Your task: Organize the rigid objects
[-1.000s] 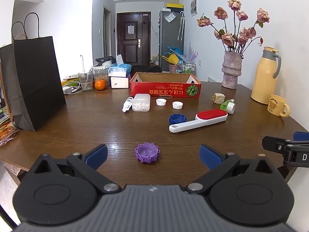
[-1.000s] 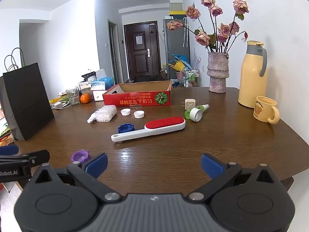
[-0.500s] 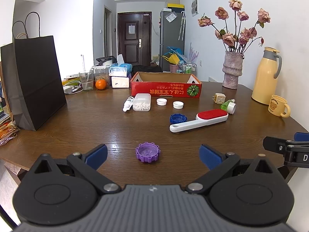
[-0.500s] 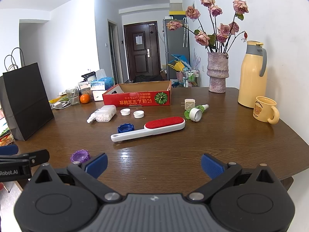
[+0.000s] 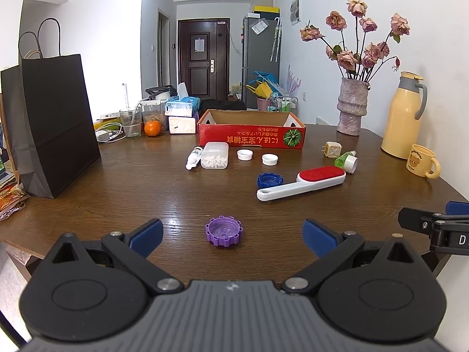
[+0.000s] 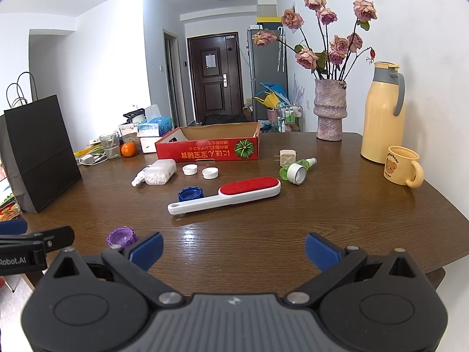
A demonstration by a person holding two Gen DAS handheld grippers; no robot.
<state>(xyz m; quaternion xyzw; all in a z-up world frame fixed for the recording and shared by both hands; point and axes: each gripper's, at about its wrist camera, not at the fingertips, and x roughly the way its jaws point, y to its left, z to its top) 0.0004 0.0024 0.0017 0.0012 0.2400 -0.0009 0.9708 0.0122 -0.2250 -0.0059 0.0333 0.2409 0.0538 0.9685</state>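
Note:
A purple cap (image 5: 224,231) lies on the wooden table just ahead of my open, empty left gripper (image 5: 233,236); it also shows in the right wrist view (image 6: 121,237). Farther out lie a red-and-white lint brush (image 5: 302,182), a blue cap (image 5: 270,180), two white caps (image 5: 245,155), a clear pill box (image 5: 215,155), a small white bottle (image 5: 194,157), a green spray bottle (image 5: 346,160) and a white plug (image 5: 332,149). An open red cardboard box (image 5: 251,140) stands behind them. My right gripper (image 6: 234,252) is open and empty above the table's near edge.
A black paper bag (image 5: 51,123) stands at the left. A vase of dried roses (image 5: 351,107), a yellow thermos (image 5: 403,123) and a yellow mug (image 5: 422,161) stand at the right. An orange (image 5: 152,128), a glass and tissue boxes sit at the back left.
Both grippers have barely shifted; the views are almost the same. Nothing on the table has moved.

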